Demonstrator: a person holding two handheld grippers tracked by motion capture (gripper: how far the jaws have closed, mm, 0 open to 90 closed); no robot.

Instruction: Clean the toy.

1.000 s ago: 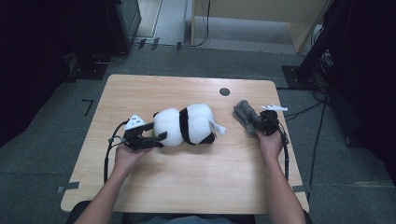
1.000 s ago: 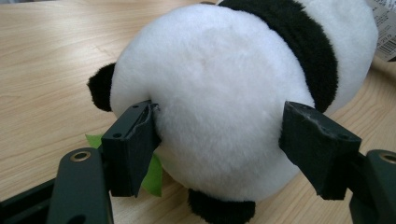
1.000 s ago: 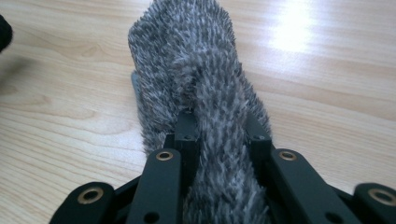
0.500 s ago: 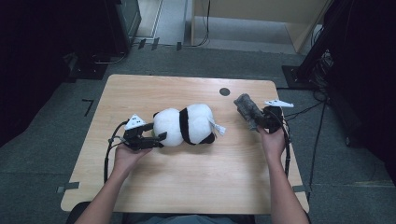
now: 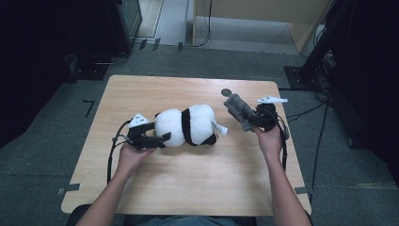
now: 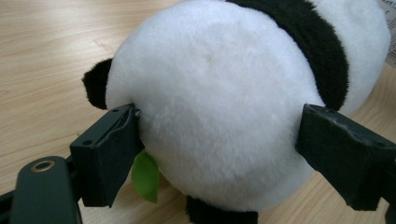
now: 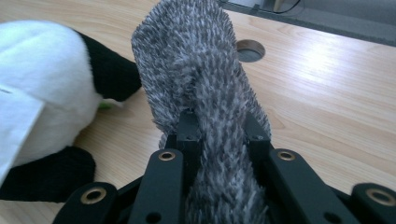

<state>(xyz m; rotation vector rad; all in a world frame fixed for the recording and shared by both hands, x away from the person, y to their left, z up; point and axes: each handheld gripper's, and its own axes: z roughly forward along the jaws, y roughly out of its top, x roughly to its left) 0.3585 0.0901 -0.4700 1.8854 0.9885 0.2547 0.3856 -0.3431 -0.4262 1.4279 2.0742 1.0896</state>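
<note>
Up comes the right gripper (image 5: 251, 117), clamped on the shaggy grey plush cloth (image 5: 237, 110), lifting it beside the black-and-white plush panda (image 5: 188, 125). Left gripper (image 5: 157, 136): jaws just opening, straddling the panda's white round end, a green felt leaf (image 6: 145, 175) tucked beneath.

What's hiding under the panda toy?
A green leaf pokes out beneath the plush panda, lying on the wooden table. How far it reaches underneath is covered by the panda's fur.

I see the toy panda (image 5: 188, 126) lying mid-worktop (image 5: 197, 188). My left gripper (image 5: 157, 140) sits at the panda's left end, its jaws flanking it. Right of the panda, apart from it, my right gripper (image 5: 247, 120) clamps a furry cloth (image 5: 237, 109). A round hole (image 5: 227, 92) lies behind the panda, to its right.
</note>
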